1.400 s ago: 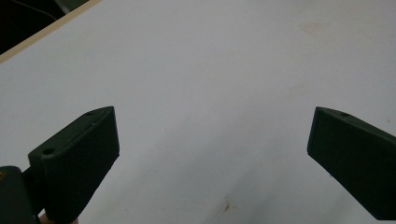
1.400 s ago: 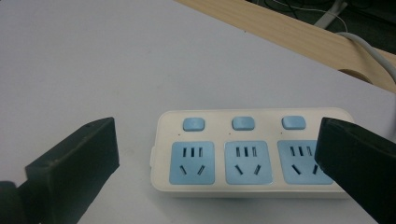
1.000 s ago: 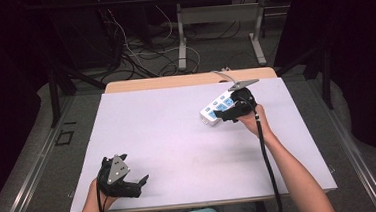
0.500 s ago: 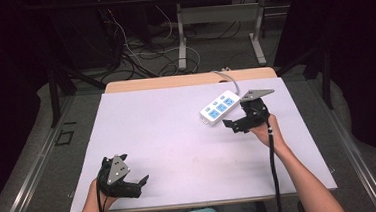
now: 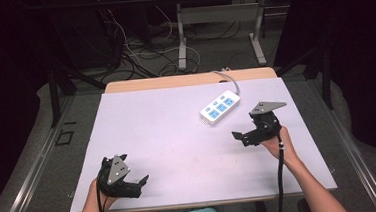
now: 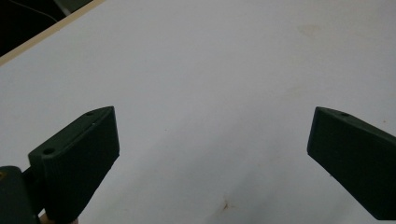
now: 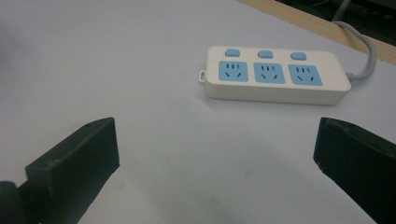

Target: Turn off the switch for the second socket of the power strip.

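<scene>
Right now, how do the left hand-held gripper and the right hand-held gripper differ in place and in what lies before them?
The left hand-held gripper sits near the table's front edge; the right hand-held gripper is farther in, toward the right side. The left one faces bare table; the right one faces the power strip, apart from it. Both have their jaws wide open and hold nothing.

Open table, one obstacle at the far right

The power strip [image 5: 220, 106] with its cable [image 5: 226, 78] trailing off the far edge is the sole thing standing on the table [image 5: 168, 132]. The right claw [image 5: 243, 136], jaws apart, sits near it with bare surface between; the left claw [image 5: 134, 185] has bare surface ahead.
</scene>
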